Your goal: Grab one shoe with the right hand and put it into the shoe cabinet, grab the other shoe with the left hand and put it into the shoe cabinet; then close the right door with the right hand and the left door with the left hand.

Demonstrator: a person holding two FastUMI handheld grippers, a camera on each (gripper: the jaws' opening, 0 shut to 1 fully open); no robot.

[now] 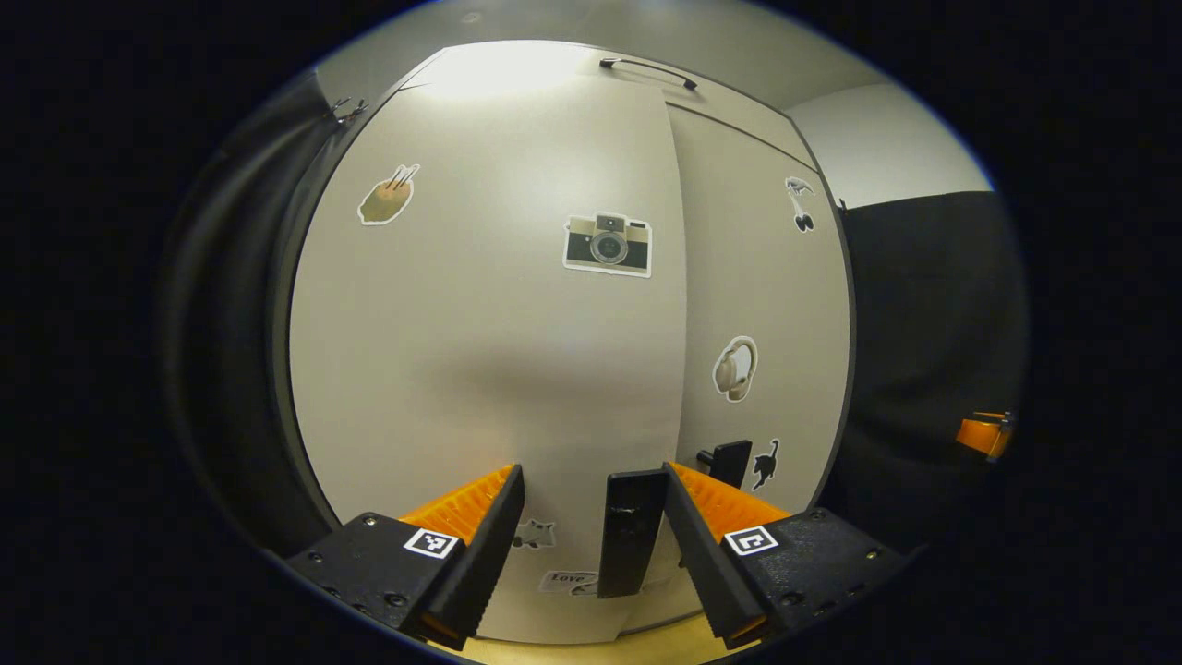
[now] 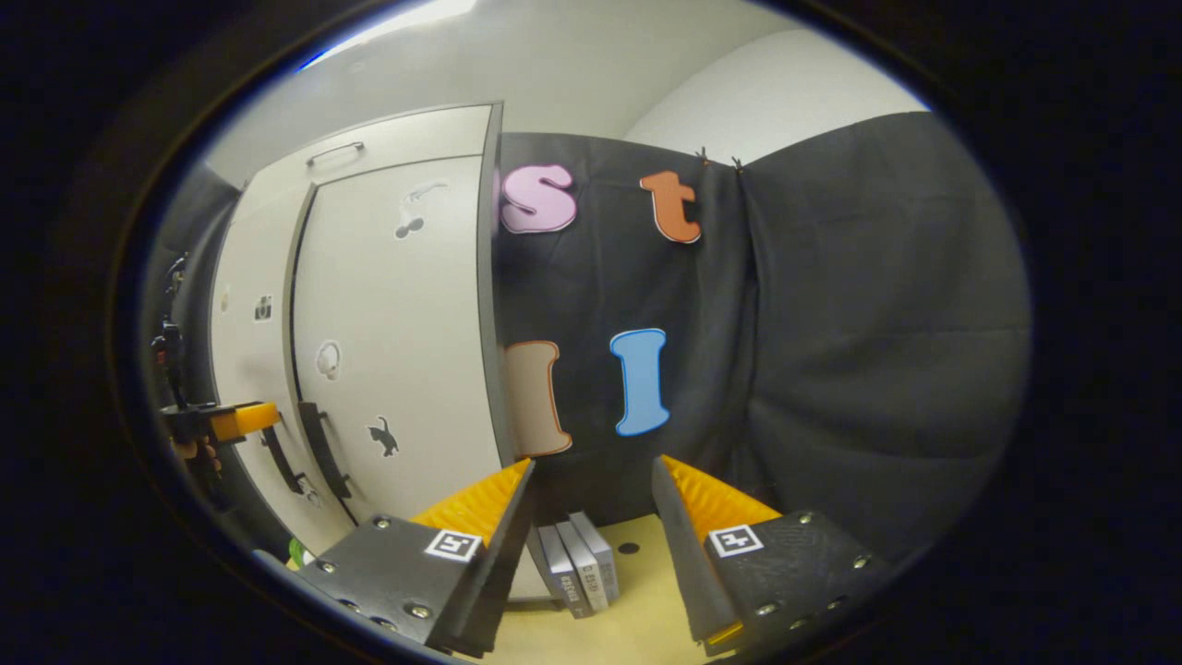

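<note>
In the left gripper view, the left gripper (image 1: 591,517) was very near the shoe cabinet (image 1: 480,351). Its two fingers stood wide apart and held nothing. The black handle of the left door (image 1: 630,534) stood between the fingers, close to the right-hand finger; it was hard to tell if that finger touched it. Just past it was the black handle of the right door (image 1: 731,462). Both doors looked shut, with only a thin line between them. The left door (image 1: 480,369) had a camera sticker (image 1: 608,244) near its top, and a small brown sticker (image 1: 388,198) by its upper left corner. The right door (image 1: 766,305) had an earmuff sticker (image 1: 735,368) and a black cat sticker (image 1: 766,464) lower down. A long handle (image 1: 648,72) sat high on the cabinet's top part. The shoes could not be seen; the shut doors hid the inside.

In the right gripper view, the right gripper (image 2: 591,517) was off to the side of the cabinet, above a pale wooden floor (image 2: 637,610). Its fingers were wide apart too, and held nothing. Some grey flat blocks (image 2: 580,563) stood on the floor between the fingers, by the cabinet's bottom corner. Farther off at the left edge, the other gripper was at the door handles. The black cloth wall (image 2: 831,351) hung behind.
</note>
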